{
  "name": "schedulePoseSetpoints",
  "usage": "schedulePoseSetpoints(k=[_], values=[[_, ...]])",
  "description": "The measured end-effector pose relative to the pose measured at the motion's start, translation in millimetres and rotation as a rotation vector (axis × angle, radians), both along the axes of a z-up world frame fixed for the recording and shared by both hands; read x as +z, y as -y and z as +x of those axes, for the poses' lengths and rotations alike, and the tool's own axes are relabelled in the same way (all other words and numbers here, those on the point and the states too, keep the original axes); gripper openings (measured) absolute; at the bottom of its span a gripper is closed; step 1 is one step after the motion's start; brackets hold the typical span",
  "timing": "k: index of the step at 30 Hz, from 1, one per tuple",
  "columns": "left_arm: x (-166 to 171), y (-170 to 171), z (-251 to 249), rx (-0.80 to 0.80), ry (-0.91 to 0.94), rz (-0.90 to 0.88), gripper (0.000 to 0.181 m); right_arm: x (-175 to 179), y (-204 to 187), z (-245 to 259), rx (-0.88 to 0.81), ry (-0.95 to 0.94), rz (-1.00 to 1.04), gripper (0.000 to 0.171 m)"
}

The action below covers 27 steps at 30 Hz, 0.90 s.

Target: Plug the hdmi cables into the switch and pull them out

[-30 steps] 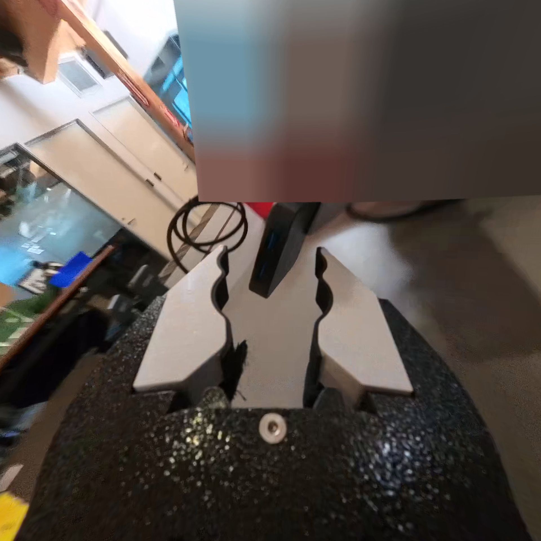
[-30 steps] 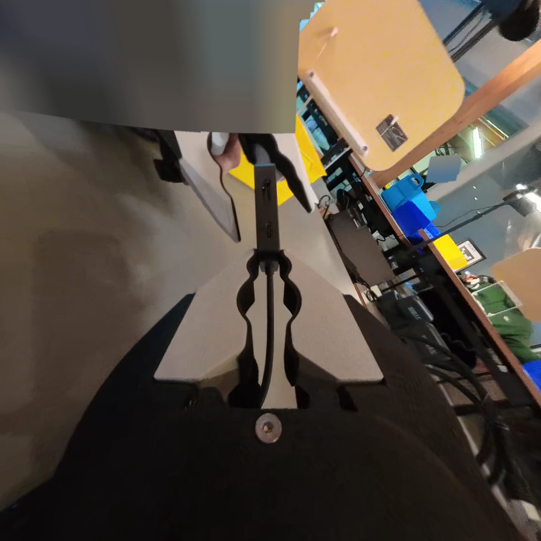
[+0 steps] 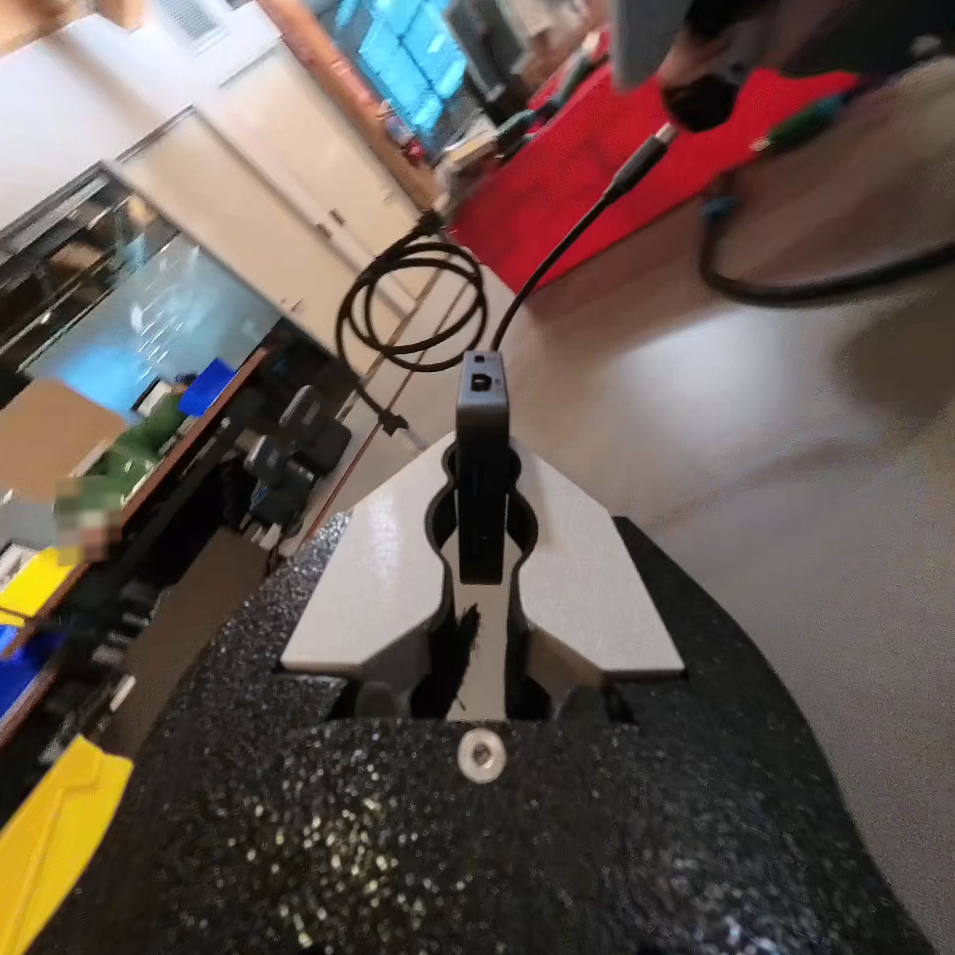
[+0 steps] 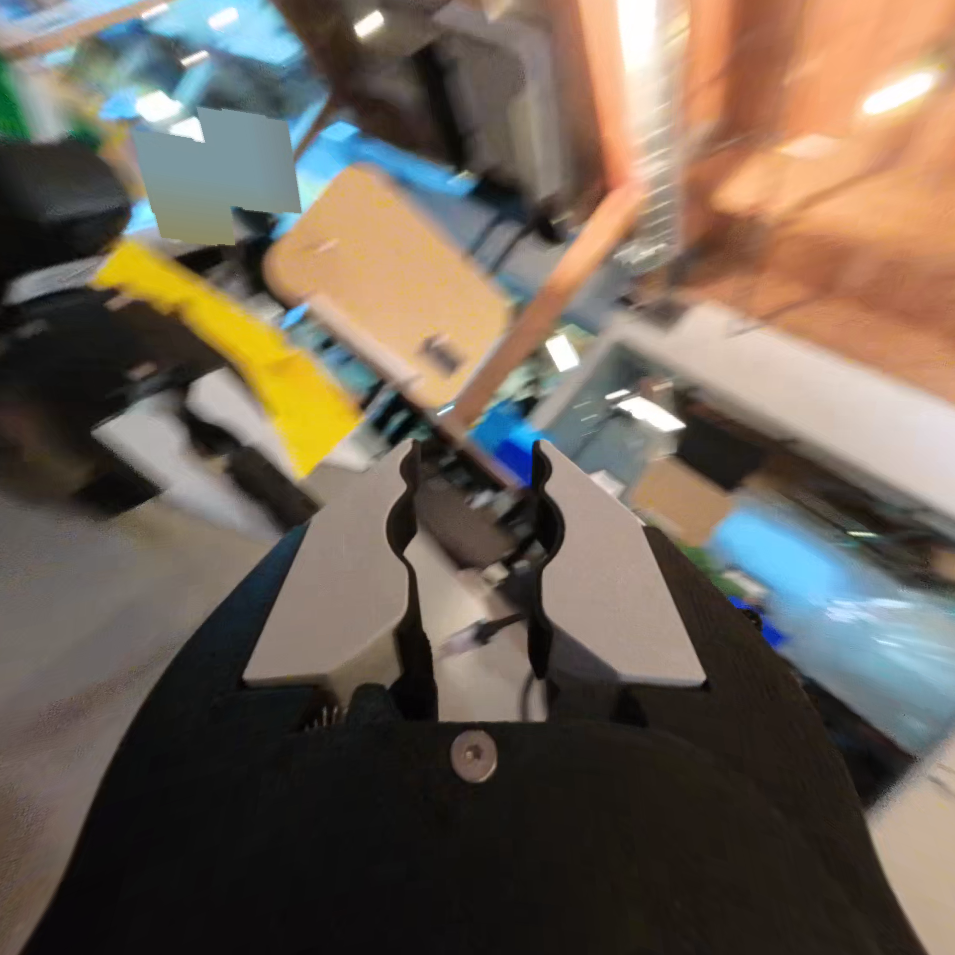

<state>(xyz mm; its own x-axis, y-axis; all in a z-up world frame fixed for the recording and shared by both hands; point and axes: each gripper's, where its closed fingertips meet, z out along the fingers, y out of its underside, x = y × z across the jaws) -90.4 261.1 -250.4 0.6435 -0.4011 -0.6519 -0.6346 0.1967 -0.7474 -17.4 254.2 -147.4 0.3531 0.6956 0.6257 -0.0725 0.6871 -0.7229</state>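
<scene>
L gripper (image 3: 481, 465) is pinching the switch (image 3: 481, 465), a slim dark box standing on edge between the grey fingers (image 3: 385, 558), its ports facing up and away from the cam, held above the pale table (image 3: 723, 439). A thin black lead (image 3: 558, 248) is running from the switch's far end up to a plug (image 3: 653, 150), which is sitting in something dark at top right; too blurred to say what's holding it. A coiled black cable (image 3: 413, 310) is lying on the table beyond, near the far edge, next to a red bin (image 3: 594, 170). R gripper (image 4: 474, 455) is standing spread w/ nothing between the jaws, pointing out toward blurred shelving, and a loose plug w/ cable (image 4: 480, 633) is lying on the table just under its fingers. Risks, imo: the switch is being gripped only on its narrow sides and near one end, so any push from a plug going in off-axis is prob going to twist or slide it in the pads. That taut lead is also tugging the far end, so the box could be levered out. R view is smearing badly, so it's looking unsettled; grabbing the plug by the cable rather than the body would be leaving the connector floppy and misaligned w/ the port. The coil could be snagging too.
</scene>
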Motion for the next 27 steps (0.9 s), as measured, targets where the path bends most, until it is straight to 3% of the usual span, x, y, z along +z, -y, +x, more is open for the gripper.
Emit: schedulePoseSetpoints(k=[2, 5, 7, 12, 17, 23, 27], values=[[3.4, -5.7, 0.4, 0.037, 0.079, 0.010, 0.011, 33.2, -12.1, 32.5, -0.096, -0.213, 0.020, 0.033], [6.3, -10.8, -1.7, 0.089, 0.006, 0.097, 0.011, 50.9, -29.8, 62.6, -0.230, -0.353, 0.009, 0.029], [9.1, -12.6, -8.5, 0.131, -0.022, 0.138, 0.011, 49.3, -33.9, 67.6, -0.322, -0.310, 0.078, 0.028], [12.5, -18.8, -24.5, 0.149, 0.170, 0.066, 0.011, 58.9, -34.2, 101.5, -0.545, -0.163, 0.120, 0.022], [10.6, -19.3, -23.9, 0.119, 0.241, 0.018, 0.010, 6.0, -51.6, 136.7, -0.772, 0.368, -0.017, 0.026], [6.8, -14.5, -11.3, 0.073, 0.189, 0.014, 0.010, -93.6, -40.9, 142.1, -0.756, 1.021, -0.054, 0.027], [1.8, -14.0, -9.1, 0.062, 0.176, -0.014, 0.010, -138.9, -44.8, 145.1, -0.681, 1.429, -0.046, 0.027]])
